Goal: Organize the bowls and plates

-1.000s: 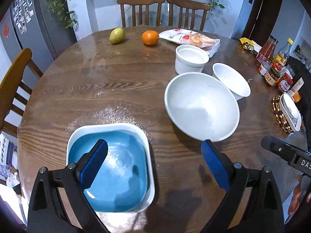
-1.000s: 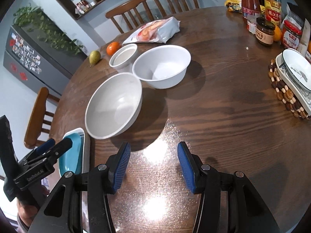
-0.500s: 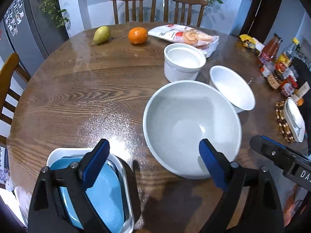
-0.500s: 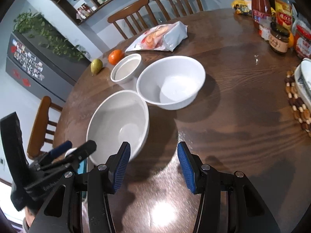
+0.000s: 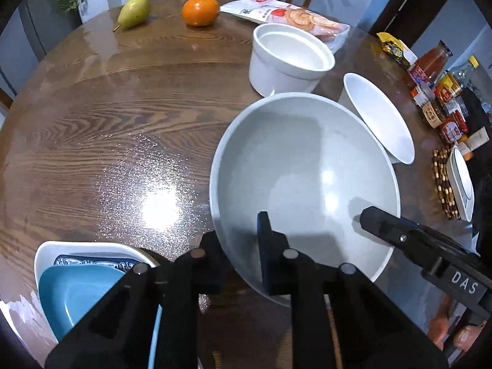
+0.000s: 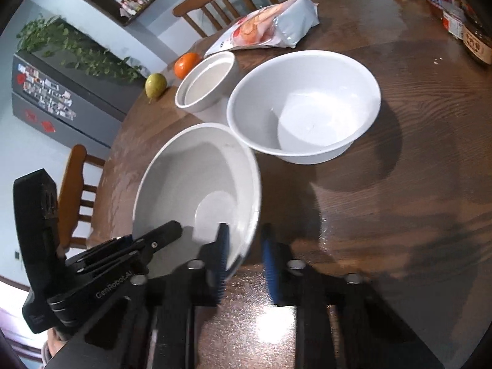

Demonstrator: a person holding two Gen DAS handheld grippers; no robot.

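Observation:
A large grey-white bowl [image 5: 304, 181] sits on the round wooden table, also in the right wrist view [image 6: 196, 190]. My left gripper [image 5: 238, 247] is shut on its near rim, one finger inside, one outside. My right gripper [image 6: 244, 255] straddles the bowl's right rim, jaws narrowed around it; contact is unclear. Behind stand a medium white bowl [image 6: 304, 107] and a small straight-sided white bowl [image 6: 207, 81]. A blue plate [image 5: 80, 295] lies in a white square dish [image 5: 61, 249] at lower left.
A pear [image 5: 133, 10], an orange [image 5: 200, 10] and a snack bag [image 5: 289, 18] lie at the table's far side. Bottles and jars [image 5: 442, 89] crowd the right edge, by a dish on a beaded mat [image 5: 461, 181]. Chairs ring the table.
Both grippers moved forward to the large bowl and narrowed on its rim; the left one left the blue plate stack behind and closed on the bowl's edge.

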